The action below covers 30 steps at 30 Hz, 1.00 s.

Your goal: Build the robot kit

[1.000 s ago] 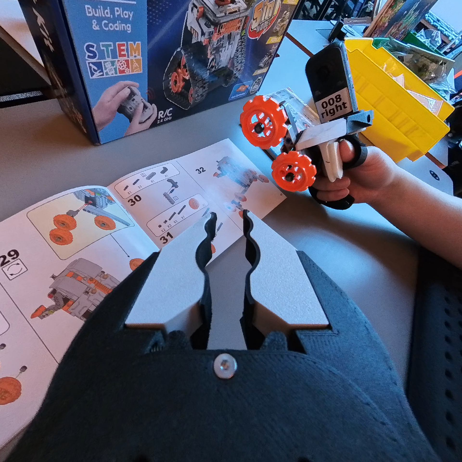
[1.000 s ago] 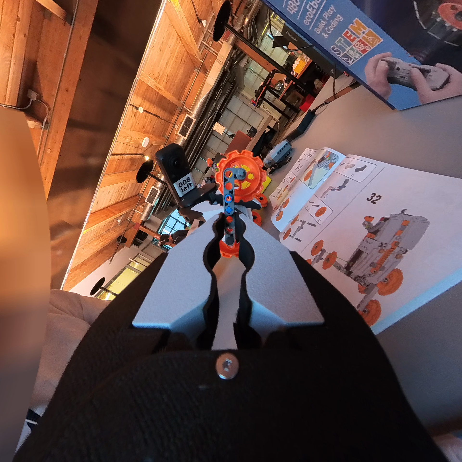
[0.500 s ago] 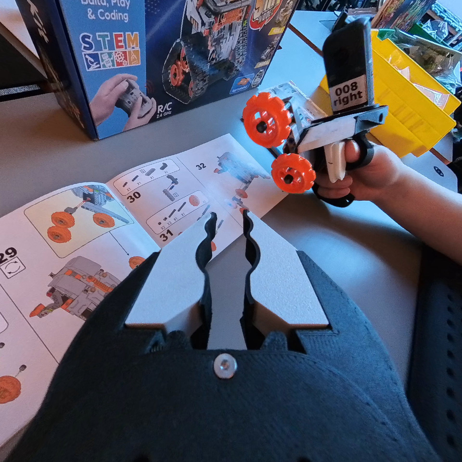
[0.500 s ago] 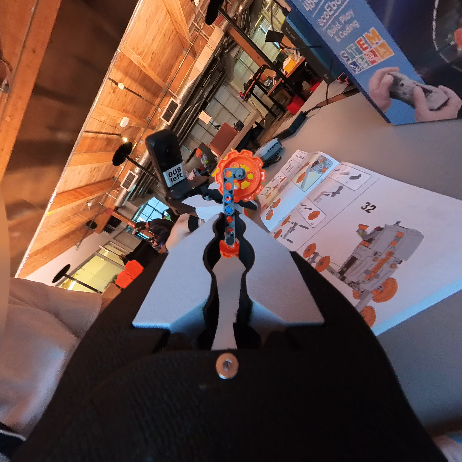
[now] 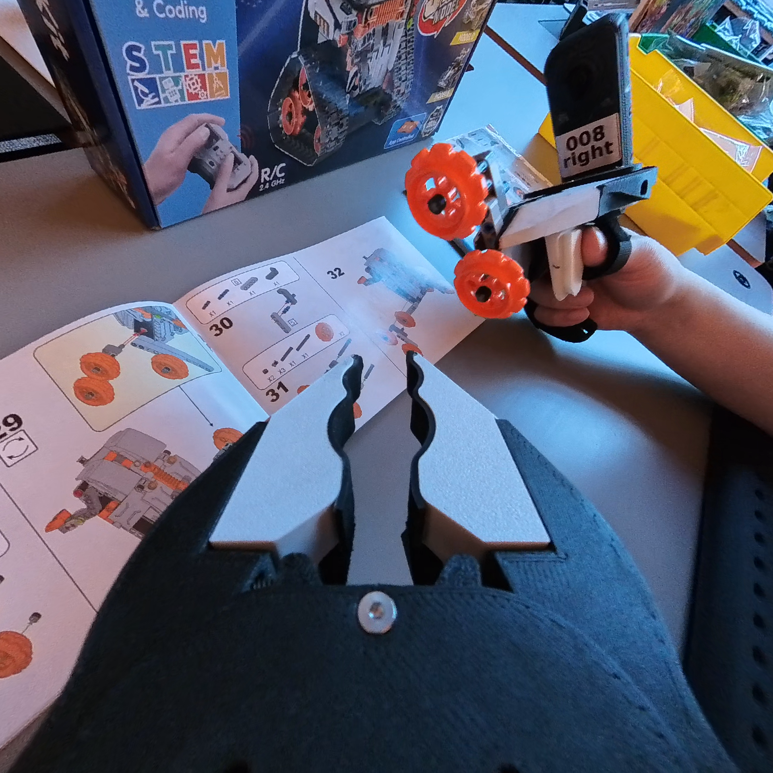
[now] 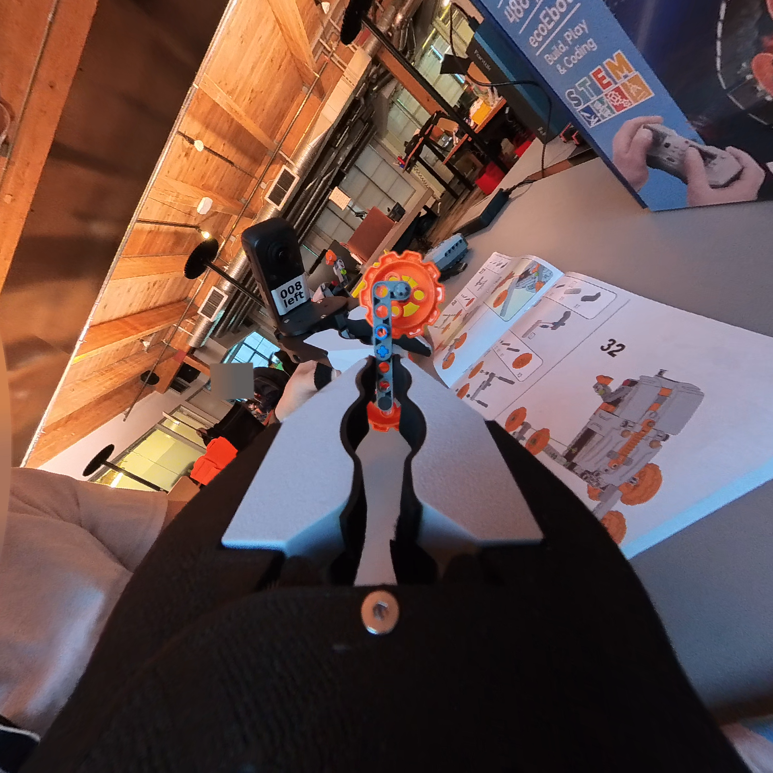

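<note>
My right gripper [image 6: 382,368] is shut on a grey beam [image 6: 382,355] of a small wheel assembly with a large orange wheel [image 6: 402,295] at its far end and a smaller one between the jaws. It is tilted and held above the table. In the left wrist view the right gripper [image 5: 493,226] holds the assembly with two orange wheels [image 5: 445,190] over the right edge of the open instruction booklet [image 5: 138,389]. My left gripper [image 5: 381,364] is open and empty, low over the booklet's right page. The left gripper also shows in the right wrist view [image 6: 334,330].
A blue toy kit box [image 5: 217,96] stands behind the booklet on the grey table [image 5: 564,418]. A yellow bin [image 5: 702,138] with plastic bags is at the back right. A person's hand [image 5: 619,288] grips the right tool. A dark chair edge [image 5: 744,564] is at right. Tip to tip, the grippers are about 8 centimeters apart.
The right gripper with the wheel assembly has tipped more upright and shifted slightly. My left gripper has edged forward over the booklet and stays open.
</note>
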Motion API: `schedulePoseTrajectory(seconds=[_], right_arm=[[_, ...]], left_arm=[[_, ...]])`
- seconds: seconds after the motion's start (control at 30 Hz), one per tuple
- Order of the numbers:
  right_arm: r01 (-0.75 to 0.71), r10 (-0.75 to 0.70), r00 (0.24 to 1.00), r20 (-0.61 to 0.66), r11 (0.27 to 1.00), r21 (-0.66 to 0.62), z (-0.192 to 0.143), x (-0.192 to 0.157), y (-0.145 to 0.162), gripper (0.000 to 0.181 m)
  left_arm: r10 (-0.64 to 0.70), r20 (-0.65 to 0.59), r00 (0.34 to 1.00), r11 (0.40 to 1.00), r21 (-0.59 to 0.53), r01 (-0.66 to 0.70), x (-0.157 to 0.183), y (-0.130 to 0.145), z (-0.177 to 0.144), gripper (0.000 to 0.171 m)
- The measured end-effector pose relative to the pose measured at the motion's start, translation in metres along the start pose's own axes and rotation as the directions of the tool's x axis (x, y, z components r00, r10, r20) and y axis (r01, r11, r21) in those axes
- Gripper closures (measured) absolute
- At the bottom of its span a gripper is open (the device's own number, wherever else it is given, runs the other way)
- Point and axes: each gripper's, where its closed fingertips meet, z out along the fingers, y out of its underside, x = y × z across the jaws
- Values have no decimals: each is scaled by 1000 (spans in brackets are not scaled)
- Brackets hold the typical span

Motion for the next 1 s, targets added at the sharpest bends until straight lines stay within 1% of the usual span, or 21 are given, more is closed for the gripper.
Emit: schedulePoseTrajectory(seconds=[0.17, 0.37, 1.0], right_arm=[[-55, 53, 997, 58, 998, 22, -1, -5, -3, 176], [-153, 140, 978, 156, 986, 69, -7, -12, -13, 176], [-218, 194, 955, 225, 972, 84, -11, -16, -17, 176]], left_arm=[[0, 4, 1000, 1000, 3, 0, -1, -1, -1, 152], [-4, 14, 1000, 1000, 9, 4, -3, -2, -2, 153], [-3, 45, 999, 1000, 2, 3, -8, 0, -4, 154]])
